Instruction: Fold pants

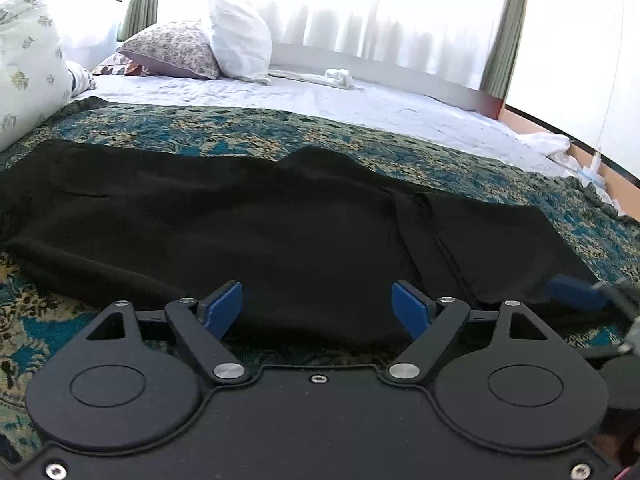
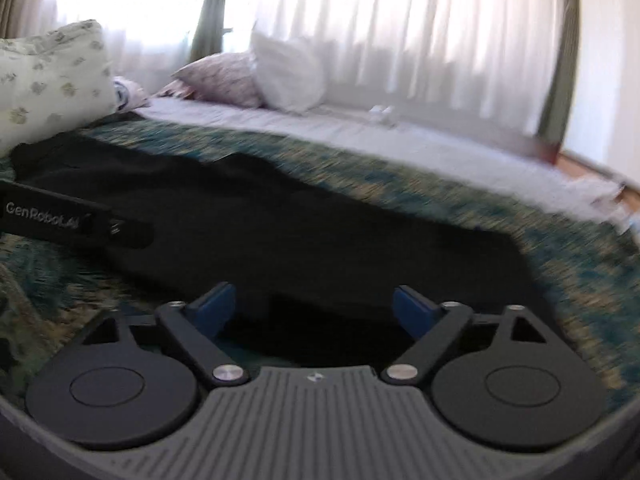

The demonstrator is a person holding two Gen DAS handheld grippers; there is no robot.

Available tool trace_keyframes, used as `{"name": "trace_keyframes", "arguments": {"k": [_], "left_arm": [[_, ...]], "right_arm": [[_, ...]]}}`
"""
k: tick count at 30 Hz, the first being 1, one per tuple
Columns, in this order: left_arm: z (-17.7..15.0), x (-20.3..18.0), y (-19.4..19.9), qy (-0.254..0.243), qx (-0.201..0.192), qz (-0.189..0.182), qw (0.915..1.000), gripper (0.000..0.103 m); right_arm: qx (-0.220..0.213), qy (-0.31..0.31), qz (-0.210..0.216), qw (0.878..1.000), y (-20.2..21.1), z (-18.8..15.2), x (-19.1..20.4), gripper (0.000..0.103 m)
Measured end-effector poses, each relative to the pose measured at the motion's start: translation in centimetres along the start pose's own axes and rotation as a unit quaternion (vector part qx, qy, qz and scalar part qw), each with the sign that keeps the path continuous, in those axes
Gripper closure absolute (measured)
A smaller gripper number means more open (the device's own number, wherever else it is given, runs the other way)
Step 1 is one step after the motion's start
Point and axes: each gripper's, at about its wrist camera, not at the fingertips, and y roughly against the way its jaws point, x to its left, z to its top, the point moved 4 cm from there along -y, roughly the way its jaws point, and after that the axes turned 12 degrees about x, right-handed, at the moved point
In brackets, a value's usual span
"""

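Black pants [image 1: 248,216] flat on patterned bedspread [image 1: 420,152]

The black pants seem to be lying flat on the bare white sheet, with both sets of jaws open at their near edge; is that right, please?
Not quite: the black pants lie on the teal patterned blanket, as the left wrist view shows; the white sheet is beyond it. The left gripper and right gripper do have open jaws at the near edge.
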Motion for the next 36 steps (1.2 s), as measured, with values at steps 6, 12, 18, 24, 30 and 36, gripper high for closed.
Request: {"name": "trace_keyframes", "arguments": {"k": [6, 12, 18, 24, 30, 36], "left_arm": [[-0.1, 2.2, -0.4, 0.02, 0.005, 0.012, 0.9997, 0.027], [-0.4, 3.0, -1.2, 0.014, 0.007, 0.03, 0.9994, 0.028], [-1.3, 2.0, -1.6, -0.034, -0.002, 0.057, 0.9978, 0.028], [-1.2, 2.7, -0.3, -0.026, -0.014, 0.044, 0.9986, 0.025], [-0.2, 5.3, 2.1, -0.008, -0.051, 0.062, 0.9967, 0.019], [0.3, 8.9, 2.2, 0.035, -0.046, 0.092, 0.9941, 0.017]], "right_arm": [[0.036, -0.051, 0.039, 0.997, -2.0, 0.3, 0.7, 0.03], [0.044, -0.114, 0.024, 0.992, -2.2, 0.4, -0.8, 0.069], [0.039, -0.116, 0.013, 0.992, -2.5, 1.8, 0.5, 0.082], [0.035, -0.065, 0.014, 0.997, -3.2, 1.2, 3.0, 0.08], [0.027, -0.081, 0.046, 0.995, -2.4, 1.5, 3.4, 0.078], [0.024, -0.038, 0.027, 0.999, -2.9, 1.6, 4.9, 0.073]]}}
